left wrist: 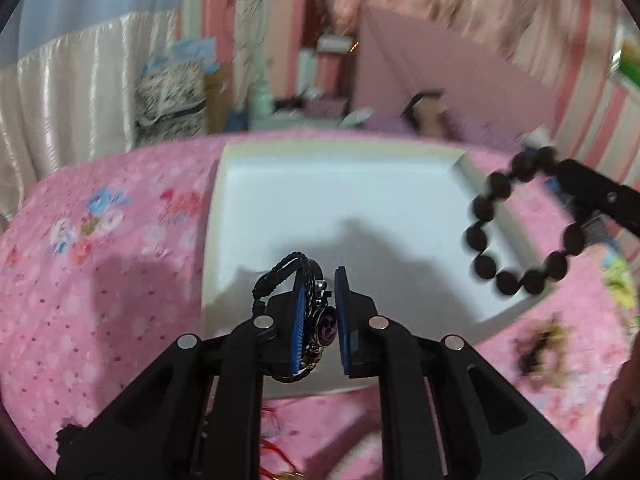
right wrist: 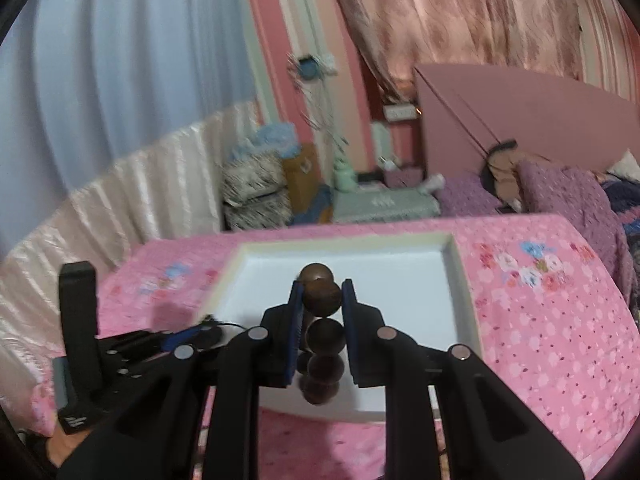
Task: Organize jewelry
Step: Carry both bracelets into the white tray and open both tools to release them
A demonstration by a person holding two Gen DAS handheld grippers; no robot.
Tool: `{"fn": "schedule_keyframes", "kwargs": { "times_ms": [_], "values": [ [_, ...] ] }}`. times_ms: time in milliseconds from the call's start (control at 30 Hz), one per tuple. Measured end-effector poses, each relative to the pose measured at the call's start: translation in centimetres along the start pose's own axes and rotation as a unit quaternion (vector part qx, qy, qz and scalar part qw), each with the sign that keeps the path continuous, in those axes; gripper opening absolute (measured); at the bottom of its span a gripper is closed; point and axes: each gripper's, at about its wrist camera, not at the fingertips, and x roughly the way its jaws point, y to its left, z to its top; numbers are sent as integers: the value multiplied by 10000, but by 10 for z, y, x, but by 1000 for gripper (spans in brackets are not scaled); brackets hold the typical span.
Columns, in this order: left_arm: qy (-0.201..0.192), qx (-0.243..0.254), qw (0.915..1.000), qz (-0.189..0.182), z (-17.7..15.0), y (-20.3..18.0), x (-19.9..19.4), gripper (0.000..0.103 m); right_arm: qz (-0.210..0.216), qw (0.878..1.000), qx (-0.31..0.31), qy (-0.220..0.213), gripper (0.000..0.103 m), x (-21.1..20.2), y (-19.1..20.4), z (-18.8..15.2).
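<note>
My left gripper (left wrist: 319, 277) is shut on a black braided bracelet (left wrist: 288, 272) with a round purple-and-white charm (left wrist: 327, 326) between the blue pads. It hangs over the near part of a white square tray (left wrist: 320, 200). My right gripper (right wrist: 322, 285) is shut on a bracelet of large dark brown beads (right wrist: 324, 334), also above the tray (right wrist: 400, 280). In the left wrist view the bead bracelet (left wrist: 484, 208) dangles as a loop from the right gripper (left wrist: 562, 170) over the tray's right edge. The left gripper (right wrist: 208, 324) shows at the left in the right wrist view.
The tray lies on a pink flowered cloth (left wrist: 100, 280). A blurred dark and yellow piece of jewelry (left wrist: 540, 348) lies on the cloth right of the tray. Red thread (left wrist: 276, 444) lies at the near edge. A bed with purple bedding (right wrist: 560, 192) and clutter stand beyond the table.
</note>
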Motion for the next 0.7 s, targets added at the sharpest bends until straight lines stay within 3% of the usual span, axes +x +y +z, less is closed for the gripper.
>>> {"fn": "schedule_keyframes", "kwargs": {
  "times_ms": [133,333,500,700],
  "values": [
    [402,11,9987,319,-6,10,22,11,-494,9966,55,654,19,40,-27,-13],
    [628,127,9968,484,-18,13,33,11,-775,9918,40,1020,19,55,-45,-27],
    [707,116,9943,792,-11,29,31,12,-777,9879,92,1339,19,68,-55,-42],
    [789,-101,9931,858,-11,57,26,12,-726,9873,-124,1405,19,76,-35,-51]
  ]
}}
